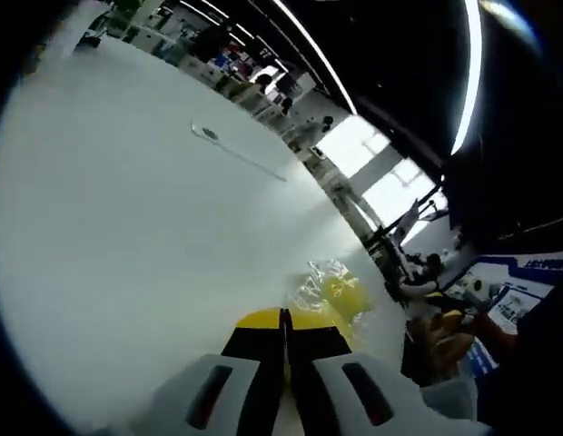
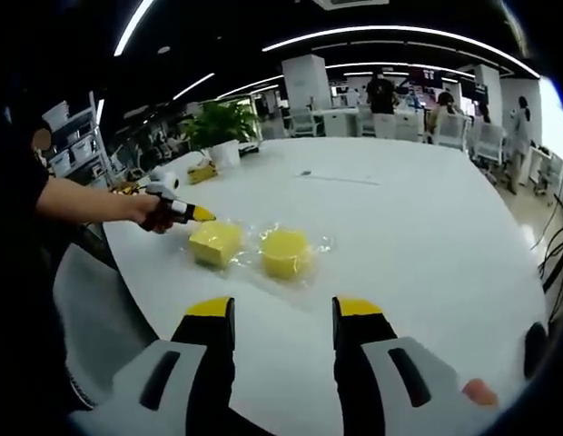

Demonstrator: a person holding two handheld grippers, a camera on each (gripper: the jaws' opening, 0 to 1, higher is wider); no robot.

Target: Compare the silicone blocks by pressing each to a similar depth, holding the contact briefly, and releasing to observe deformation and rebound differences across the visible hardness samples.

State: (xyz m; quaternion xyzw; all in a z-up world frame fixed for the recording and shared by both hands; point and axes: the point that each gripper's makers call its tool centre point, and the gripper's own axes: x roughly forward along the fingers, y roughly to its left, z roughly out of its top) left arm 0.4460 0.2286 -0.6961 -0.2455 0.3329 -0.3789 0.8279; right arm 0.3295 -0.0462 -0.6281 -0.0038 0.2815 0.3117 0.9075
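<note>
Two yellow silicone samples lie side by side on the white worktop (image 2: 427, 236), near its left edge, each on crinkled clear wrap: a squarish block (image 2: 215, 243) on the left and a round block (image 2: 286, 252) just to its right, close together but not touching, which lets them be pressed in turn with little travel. In the right gripper view the left tongs (image 2: 202, 214) reach in from the left in a person's hand (image 2: 150, 211), their yellow tip at the top left corner of the squarish block; whether it already bears on the block cannot be told from here. In the left gripper view those same tongs (image 1: 284, 320) have their jaws drawn together with only a thin seam between them and nothing gripped, so the pair makes one blunt probe, which suits pressing rather than grasping. A yellow surface lies directly under their tips, with the wrapped round block (image 1: 340, 295) just beyond. The right tongs (image 2: 283, 313) stand wide apart and empty, held back on the near side of both samples, probably so that they stay out of the way while giving a clear look at how each sample dents and recovers. A potted plant (image 2: 220, 127) stands at the worktop's far left.
</note>
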